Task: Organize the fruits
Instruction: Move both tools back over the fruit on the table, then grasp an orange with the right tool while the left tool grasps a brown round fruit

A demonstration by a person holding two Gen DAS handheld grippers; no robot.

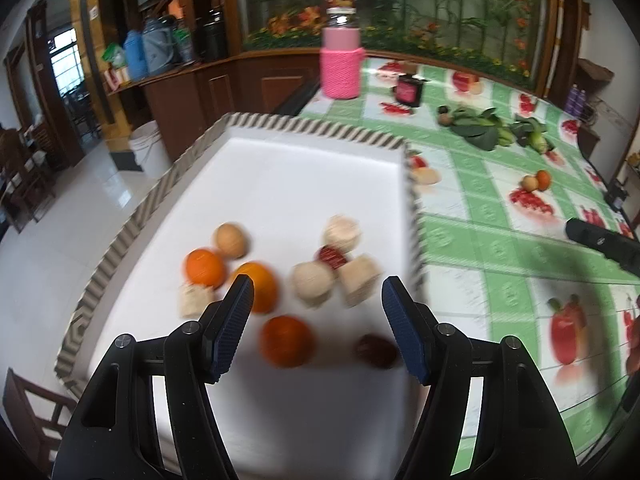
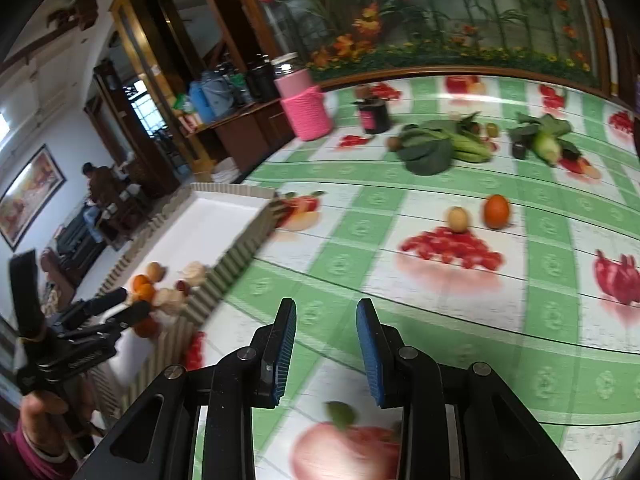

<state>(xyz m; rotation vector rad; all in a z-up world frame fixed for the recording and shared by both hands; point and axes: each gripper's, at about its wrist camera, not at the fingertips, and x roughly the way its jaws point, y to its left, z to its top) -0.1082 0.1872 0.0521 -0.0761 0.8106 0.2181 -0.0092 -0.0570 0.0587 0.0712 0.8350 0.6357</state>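
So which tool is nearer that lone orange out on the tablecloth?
Right. The right tool is over the cloth with the orange ahead of it; the left tool is over the white tray, off to the orange's side.

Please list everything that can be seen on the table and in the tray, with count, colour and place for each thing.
tray: one, white with striped rim, left end of the table
oranges: three, orange, in the tray
tan egg-like fruit: one, in the tray, behind the oranges
pale round items: about four, cream, in the tray; too blurred to name
dark red fruits: two, in the tray
loose orange: one, on the tablecloth
loose tan fruit: one, beside it
green vegetables: a pile, far side
pink-sleeved jar: one, far left corner
dark jar: one, near it
tablecloth: green and white checks
left gripper: open, over the tray
right gripper: open, over the tablecloth
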